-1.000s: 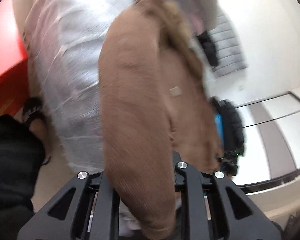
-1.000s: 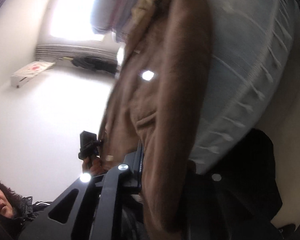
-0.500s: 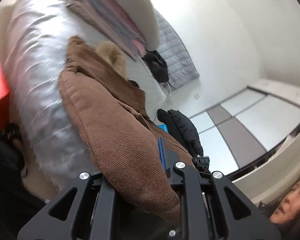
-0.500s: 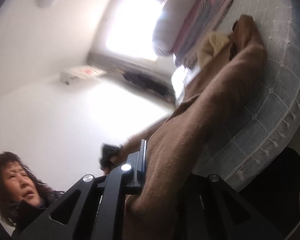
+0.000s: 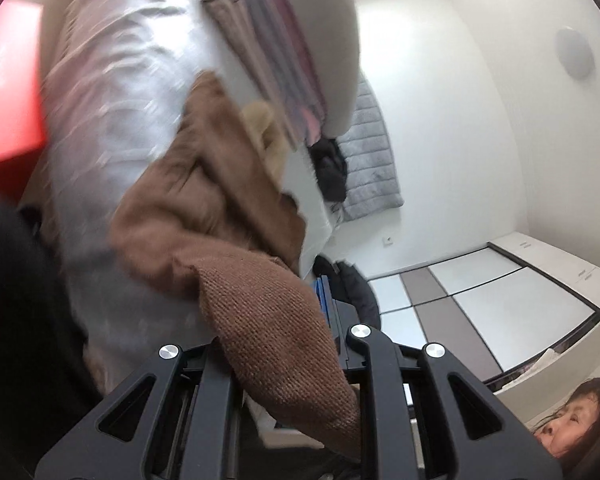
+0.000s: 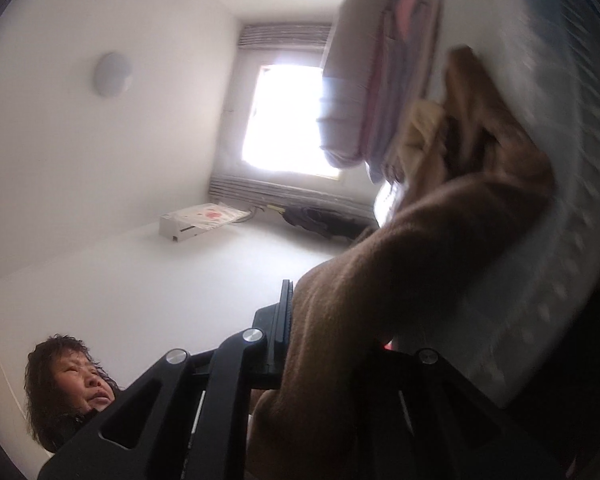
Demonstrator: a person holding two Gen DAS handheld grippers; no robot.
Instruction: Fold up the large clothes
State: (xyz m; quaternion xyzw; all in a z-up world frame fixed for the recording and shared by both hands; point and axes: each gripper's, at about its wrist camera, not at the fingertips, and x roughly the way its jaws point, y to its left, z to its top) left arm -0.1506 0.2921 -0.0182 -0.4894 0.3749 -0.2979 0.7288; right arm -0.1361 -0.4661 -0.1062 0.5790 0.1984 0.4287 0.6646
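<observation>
Left gripper clamped nearly shut on a brown knitted garment, cloth bulging out at 12 o'clock. Right gripper likewise pinched tight on the same cloth. Best handled by carrying both held edges level and taut, toward the far end at 12 o'clock, then laying them down squarely over the part resting on the bed. Thick ribbed weave, tan lining showing at the collar, bunched and creased on the pale quilted cover beside stacked bedding.
</observation>
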